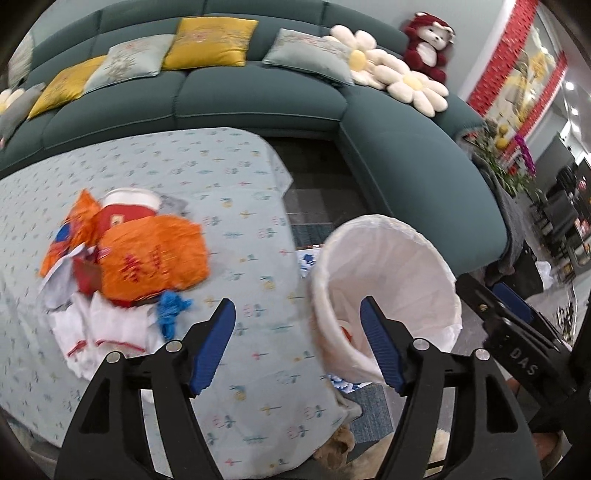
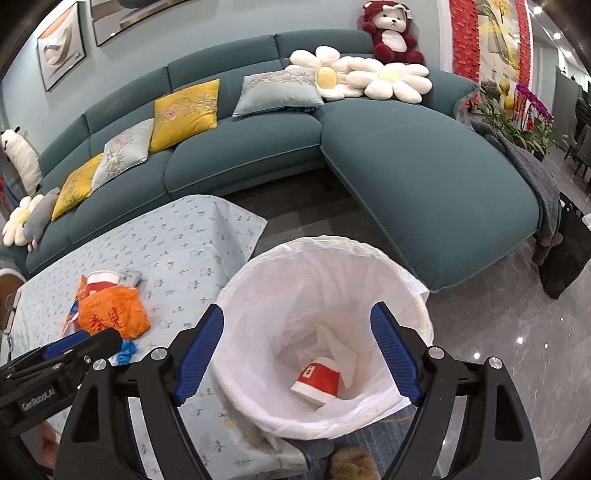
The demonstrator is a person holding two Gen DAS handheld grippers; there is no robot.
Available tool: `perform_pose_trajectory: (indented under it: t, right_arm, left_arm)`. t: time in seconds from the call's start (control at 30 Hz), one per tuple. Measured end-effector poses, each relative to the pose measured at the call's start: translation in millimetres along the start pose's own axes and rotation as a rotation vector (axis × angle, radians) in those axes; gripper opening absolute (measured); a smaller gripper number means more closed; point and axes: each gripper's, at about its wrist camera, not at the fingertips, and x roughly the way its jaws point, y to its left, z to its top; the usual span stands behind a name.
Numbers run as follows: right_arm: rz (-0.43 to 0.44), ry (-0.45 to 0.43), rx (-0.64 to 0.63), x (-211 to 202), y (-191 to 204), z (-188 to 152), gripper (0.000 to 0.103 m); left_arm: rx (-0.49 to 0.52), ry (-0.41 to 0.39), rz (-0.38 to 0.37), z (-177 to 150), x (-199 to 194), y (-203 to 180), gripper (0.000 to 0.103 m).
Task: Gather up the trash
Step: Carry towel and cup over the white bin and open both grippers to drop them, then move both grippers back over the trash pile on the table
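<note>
A pile of trash lies on the table: an orange wrapper (image 1: 153, 258), a red and white paper cup (image 1: 127, 208), white tissues (image 1: 107, 325) and a blue scrap (image 1: 170, 308). My left gripper (image 1: 297, 314) is open and empty above the table, right of the pile. A white-lined bin (image 2: 325, 339) stands beside the table; a red and white cup (image 2: 317, 380) and white paper lie inside. My right gripper (image 2: 297, 321) is open and empty above the bin's mouth. The pile also shows in the right wrist view (image 2: 110, 314), with the left gripper's side (image 2: 59, 365).
The table wears a light blue patterned cloth (image 1: 229, 177). A teal corner sofa (image 2: 424, 173) with cushions, flower pillows and a red plush bear (image 2: 393, 31) stands behind. Potted flowers (image 2: 532, 107) stand right. The floor is grey tile with a rug.
</note>
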Motion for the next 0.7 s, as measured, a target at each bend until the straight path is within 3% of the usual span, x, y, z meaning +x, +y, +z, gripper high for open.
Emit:
perform_pose_trajectory:
  t: [0.7]
  right_arm:
    - [0.072, 0.001, -0.127, -37, 88, -28, 0.079]
  left_arm:
    - [-0.126, -0.054, 0.079, -23, -45, 83, 0.073]
